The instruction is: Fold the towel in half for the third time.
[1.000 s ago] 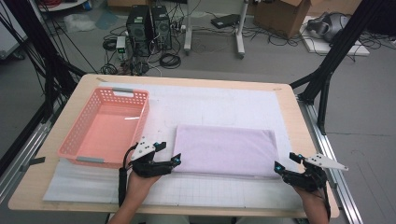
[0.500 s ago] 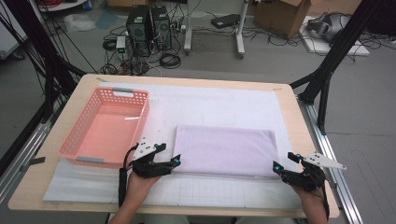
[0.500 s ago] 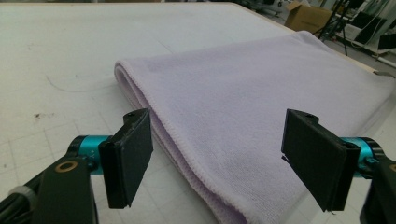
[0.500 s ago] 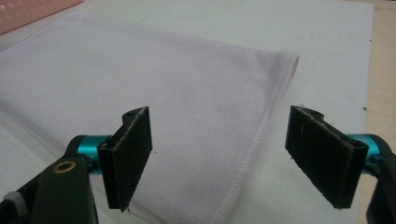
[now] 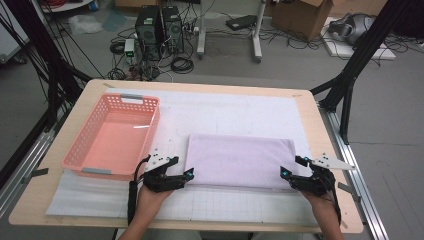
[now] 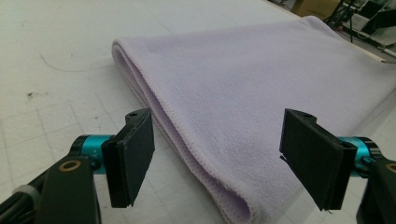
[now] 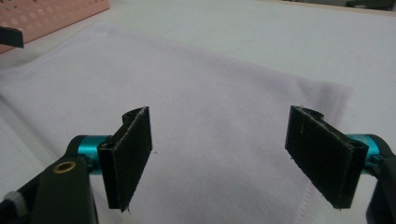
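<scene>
Towel (image 5: 240, 159), lilac, folded, lies flat on surface (image 5: 320, 125), just right of pink basket (image 5: 112, 137). Left tool (image 5: 189, 173) released, jaws wide, at towel's near-left corner. Right tool (image 5: 284, 173) released, at near-right corner. No legible writing or labels.

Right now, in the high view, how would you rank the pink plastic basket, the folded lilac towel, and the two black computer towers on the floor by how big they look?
1. Folded lilac towel and pink plastic basket: they look about alike, too close to rank.
2. Black computer towers: they look smallest, but they stand farther from the camera, so their real size is unsure.
</scene>
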`<control>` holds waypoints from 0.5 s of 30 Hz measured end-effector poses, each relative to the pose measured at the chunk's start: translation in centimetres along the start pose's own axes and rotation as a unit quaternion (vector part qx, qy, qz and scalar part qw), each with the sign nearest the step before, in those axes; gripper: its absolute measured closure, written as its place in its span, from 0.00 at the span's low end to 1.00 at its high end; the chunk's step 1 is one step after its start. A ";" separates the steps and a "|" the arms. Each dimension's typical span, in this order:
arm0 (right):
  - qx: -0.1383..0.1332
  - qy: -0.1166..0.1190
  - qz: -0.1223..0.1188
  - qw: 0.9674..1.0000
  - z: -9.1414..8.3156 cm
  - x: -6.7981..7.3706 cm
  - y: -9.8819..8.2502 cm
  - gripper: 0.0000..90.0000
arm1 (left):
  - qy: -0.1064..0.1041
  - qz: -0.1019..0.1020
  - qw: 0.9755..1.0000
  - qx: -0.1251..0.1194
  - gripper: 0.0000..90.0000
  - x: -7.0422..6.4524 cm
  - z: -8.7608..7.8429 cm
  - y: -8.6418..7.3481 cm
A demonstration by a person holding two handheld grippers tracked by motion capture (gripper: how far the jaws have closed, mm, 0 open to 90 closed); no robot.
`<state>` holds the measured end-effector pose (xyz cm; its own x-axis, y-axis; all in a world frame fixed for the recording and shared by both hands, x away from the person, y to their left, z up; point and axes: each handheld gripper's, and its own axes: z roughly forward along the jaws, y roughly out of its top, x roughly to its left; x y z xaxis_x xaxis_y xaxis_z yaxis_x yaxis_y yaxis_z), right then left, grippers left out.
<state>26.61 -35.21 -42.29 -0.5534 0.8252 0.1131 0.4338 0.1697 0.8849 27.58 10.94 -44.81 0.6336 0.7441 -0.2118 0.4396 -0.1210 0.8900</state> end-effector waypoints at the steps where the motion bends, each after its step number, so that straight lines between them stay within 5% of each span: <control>1: 0.000 0.006 -0.004 1.000 0.5 0.3 0.5 0.25 | 0.001 -0.006 1.000 0.009 0.30 0.0 0.2 -0.1; 8: 0.004 0.026 -0.014 1.000 2.0 1.2 1.8 0.25 | 0.016 -0.022 0.999 0.040 0.33 -0.1 0.5 -0.1; 15: 0.027 0.055 -0.039 0.997 5.5 3.1 4.2 0.24 | 0.031 -0.030 0.996 0.080 0.33 -0.1 1.3 0.0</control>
<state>30.62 -28.93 -40.72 -0.6608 0.7444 0.0965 0.4221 0.2622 0.8678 28.35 9.96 -45.29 0.5651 0.7917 -0.2321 0.5745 -0.1757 0.7994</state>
